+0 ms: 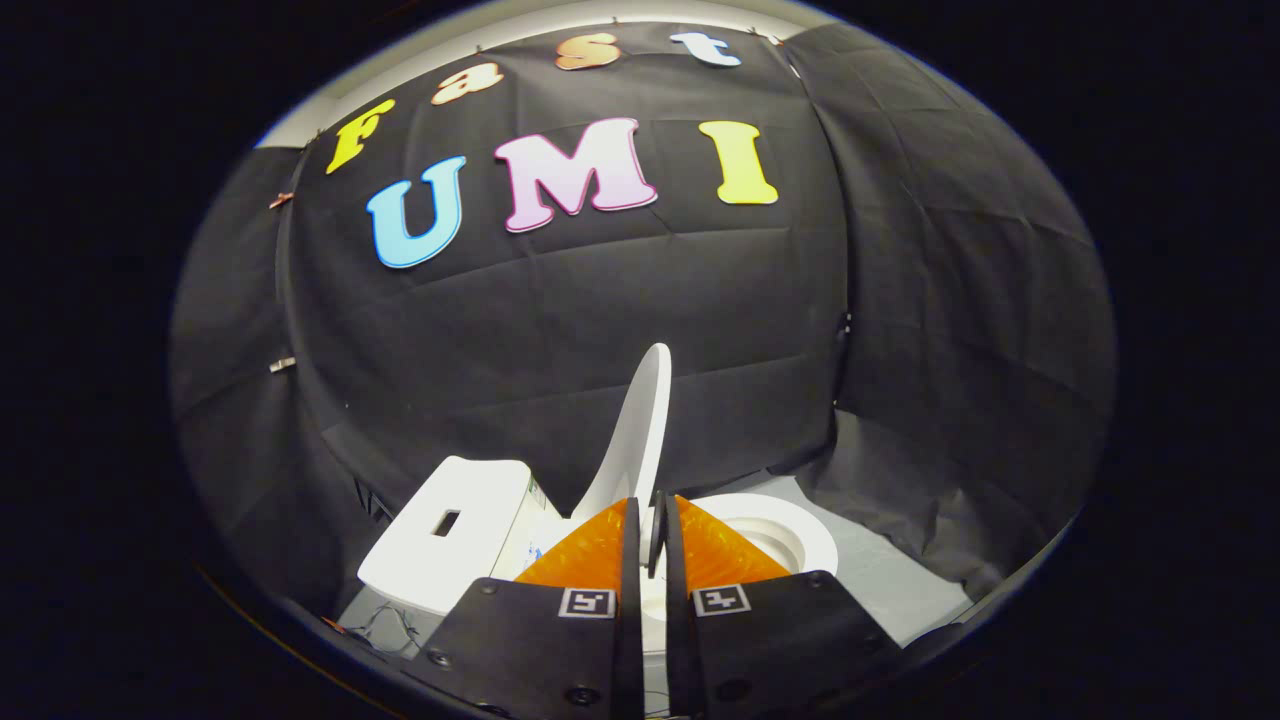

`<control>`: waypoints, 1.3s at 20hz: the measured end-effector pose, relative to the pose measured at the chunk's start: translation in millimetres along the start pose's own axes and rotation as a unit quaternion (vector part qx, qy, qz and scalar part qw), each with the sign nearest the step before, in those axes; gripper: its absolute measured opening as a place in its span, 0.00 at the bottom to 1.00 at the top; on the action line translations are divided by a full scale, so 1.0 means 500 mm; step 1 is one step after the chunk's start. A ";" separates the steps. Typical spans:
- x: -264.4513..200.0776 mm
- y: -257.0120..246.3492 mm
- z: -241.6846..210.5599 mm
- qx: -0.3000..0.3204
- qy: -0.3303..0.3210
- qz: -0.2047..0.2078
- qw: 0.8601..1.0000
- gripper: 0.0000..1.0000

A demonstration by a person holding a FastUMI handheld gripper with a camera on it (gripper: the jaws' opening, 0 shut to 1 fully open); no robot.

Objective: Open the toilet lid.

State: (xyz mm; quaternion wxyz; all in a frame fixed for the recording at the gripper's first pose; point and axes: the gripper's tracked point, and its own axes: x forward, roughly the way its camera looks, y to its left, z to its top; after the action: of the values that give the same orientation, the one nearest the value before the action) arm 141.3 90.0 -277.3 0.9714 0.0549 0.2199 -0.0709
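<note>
The jaws had nearly closed on the lid's point(640, 430) edge, which stood almost upright above the bowl point(790, 535), beside the tank point(450, 540). Pushing gently back would likely seat it.

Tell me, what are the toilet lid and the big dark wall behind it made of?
The toilet lid, raised on edge with the gripper closed on its rim, looks like hard white plastic: smooth, evenly coloured, with a thin moulded edge, though it could be another hard glossy material. The wall is black cloth: it shows creases, fold lines and sagging.
</note>
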 end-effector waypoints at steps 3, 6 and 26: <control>-0.003 0.062 0.018 -0.031 -0.009 0.004 0.999 0.14; -0.011 0.124 0.025 -0.047 -0.019 0.019 0.999 0.14; -0.039 0.405 -0.024 -0.130 -0.025 0.100 0.986 0.19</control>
State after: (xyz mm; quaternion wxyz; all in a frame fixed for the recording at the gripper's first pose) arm 151.8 293.0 -264.4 0.9776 -0.0522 0.1964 0.0546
